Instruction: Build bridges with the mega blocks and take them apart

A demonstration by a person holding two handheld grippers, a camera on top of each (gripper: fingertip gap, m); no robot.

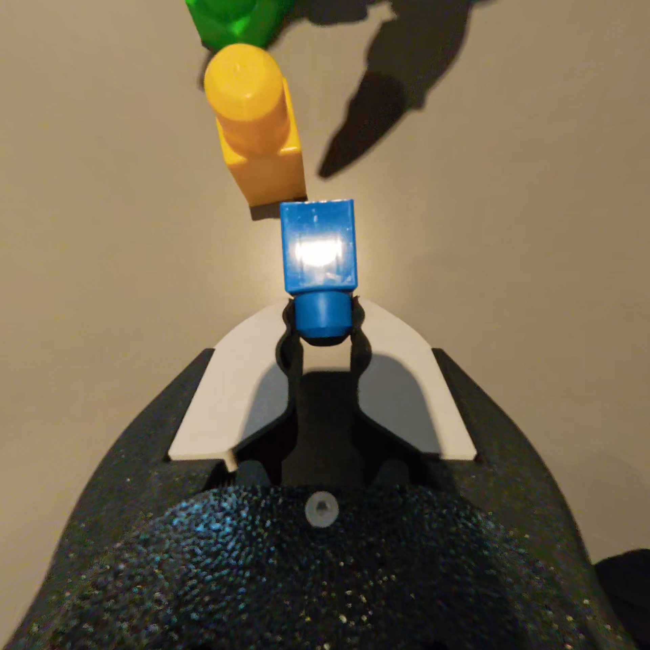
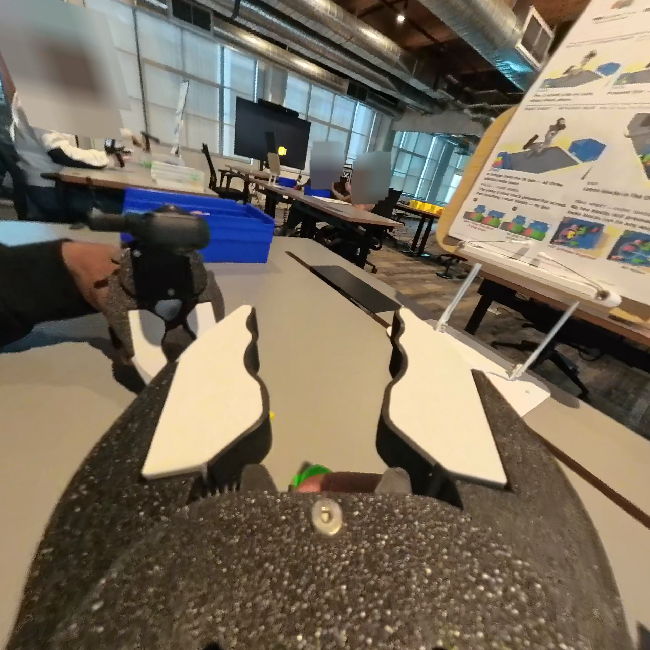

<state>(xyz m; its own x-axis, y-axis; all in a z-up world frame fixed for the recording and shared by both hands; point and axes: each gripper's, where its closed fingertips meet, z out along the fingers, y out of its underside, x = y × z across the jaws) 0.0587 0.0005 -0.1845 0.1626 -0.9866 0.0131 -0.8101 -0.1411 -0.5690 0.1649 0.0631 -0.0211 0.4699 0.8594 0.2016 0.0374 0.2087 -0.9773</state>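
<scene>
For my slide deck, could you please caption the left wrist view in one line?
Left gripper pinches a blue block by its stud above the table, beside yellow and green blocks.

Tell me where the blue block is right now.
In the left wrist view, the blue block sits centre frame, its stud clamped in the left gripper, just below-right of the yellow block.

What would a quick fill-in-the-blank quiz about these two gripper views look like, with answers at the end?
1. The left gripper grips the blue block by its ____.
2. Just beyond the blue block stands a ____ block.
3. The right gripper has its jaws ____.
4. Behind the yellow block sits a ____ block.

Answers: stud; yellow; open; green
</scene>
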